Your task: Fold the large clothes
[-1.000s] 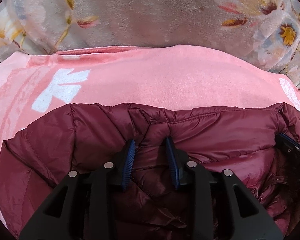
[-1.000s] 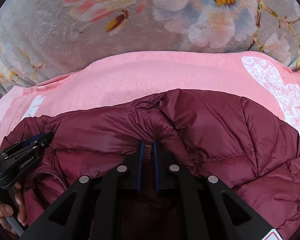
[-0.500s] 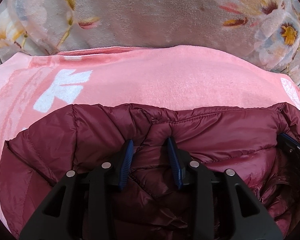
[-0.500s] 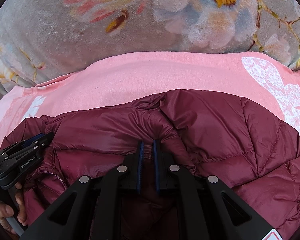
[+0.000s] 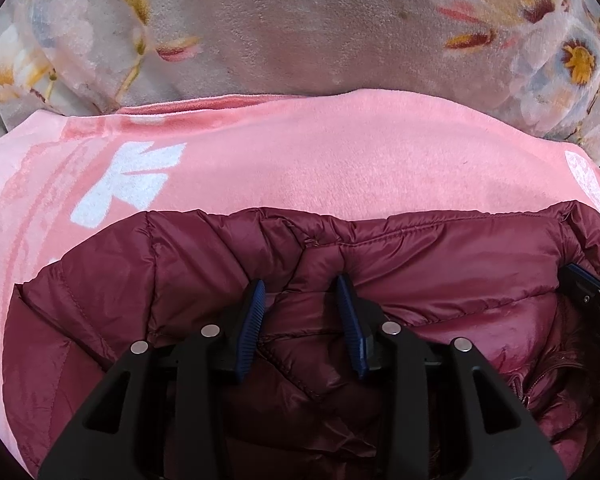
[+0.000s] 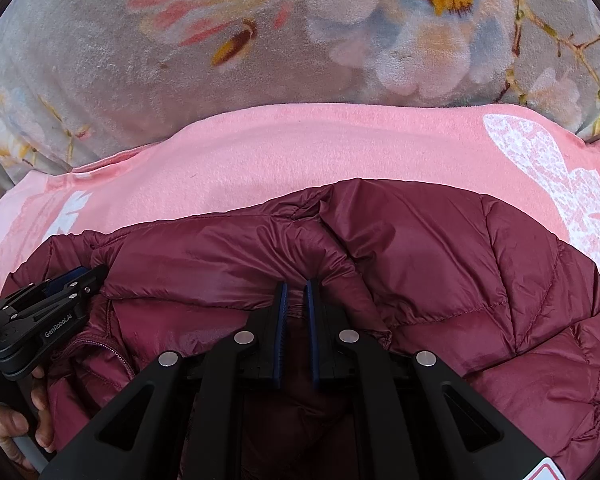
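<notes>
A maroon quilted puffer jacket [image 5: 440, 264] lies on a pink blanket [image 5: 300, 152] and fills the lower half of both views [image 6: 440, 264]. My left gripper [image 5: 301, 286] is open, its blue pads either side of a bunched fold of jacket fabric. My right gripper [image 6: 296, 283] is shut on a fold of the jacket. The left gripper also shows at the left edge of the right wrist view [image 6: 72, 280], and the right gripper's edge at the right of the left wrist view [image 5: 592, 292].
The pink blanket [image 6: 300, 148] with white prints lies over a grey floral plush cover [image 5: 300, 20] that fills the far side [image 6: 180, 60]. A person's hand [image 6: 16, 420] holds the left gripper's handle.
My left gripper's pads have spread a little wider around the fold. The right gripper and the jacket have barely moved.
</notes>
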The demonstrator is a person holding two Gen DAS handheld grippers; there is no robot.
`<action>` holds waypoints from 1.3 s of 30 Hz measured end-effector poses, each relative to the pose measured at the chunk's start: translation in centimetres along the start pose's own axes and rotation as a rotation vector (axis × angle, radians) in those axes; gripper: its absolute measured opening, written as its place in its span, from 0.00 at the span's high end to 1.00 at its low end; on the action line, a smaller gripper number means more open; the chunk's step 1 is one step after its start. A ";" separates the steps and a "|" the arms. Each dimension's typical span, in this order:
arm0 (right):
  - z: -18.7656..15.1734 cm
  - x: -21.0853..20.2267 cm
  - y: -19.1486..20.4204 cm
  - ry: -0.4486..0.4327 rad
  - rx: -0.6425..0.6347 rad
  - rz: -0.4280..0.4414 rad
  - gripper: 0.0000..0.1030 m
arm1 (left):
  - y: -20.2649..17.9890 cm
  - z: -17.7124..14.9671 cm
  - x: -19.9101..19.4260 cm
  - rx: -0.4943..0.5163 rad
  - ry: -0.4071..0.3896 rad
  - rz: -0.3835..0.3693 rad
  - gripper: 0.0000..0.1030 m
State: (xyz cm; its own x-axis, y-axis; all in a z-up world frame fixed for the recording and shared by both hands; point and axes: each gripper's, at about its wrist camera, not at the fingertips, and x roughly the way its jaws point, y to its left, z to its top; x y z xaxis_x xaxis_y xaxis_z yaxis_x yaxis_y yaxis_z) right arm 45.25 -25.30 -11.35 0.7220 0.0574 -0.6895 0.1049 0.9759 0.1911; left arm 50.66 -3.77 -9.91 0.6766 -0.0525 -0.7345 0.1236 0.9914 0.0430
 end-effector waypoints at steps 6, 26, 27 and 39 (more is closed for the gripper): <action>0.0 0.1 0.5 0.003 -0.023 -0.027 0.94 | -0.3 0.1 0.4 0.011 0.004 0.023 0.61; -16.9 -25.7 -8.2 0.042 0.066 -0.015 0.43 | 10.4 -12.3 -17.3 -0.204 0.169 -0.240 0.12; -19.3 -27.5 -9.7 0.055 0.107 -0.024 0.43 | 11.3 -13.8 -18.5 -0.212 0.172 -0.247 0.12; -32.8 -33.9 -14.2 0.094 0.364 0.014 0.36 | 17.0 -29.2 -26.5 -0.357 0.254 -0.202 0.12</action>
State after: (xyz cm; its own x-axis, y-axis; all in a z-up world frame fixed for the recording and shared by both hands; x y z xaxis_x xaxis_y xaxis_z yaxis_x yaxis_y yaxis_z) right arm -3.10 -34.18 -13.62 0.6606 0.1058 -0.7432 0.3438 0.8374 0.4248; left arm 13.67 17.94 -9.48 0.4608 -0.2617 -0.8480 -0.0525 0.9458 -0.3204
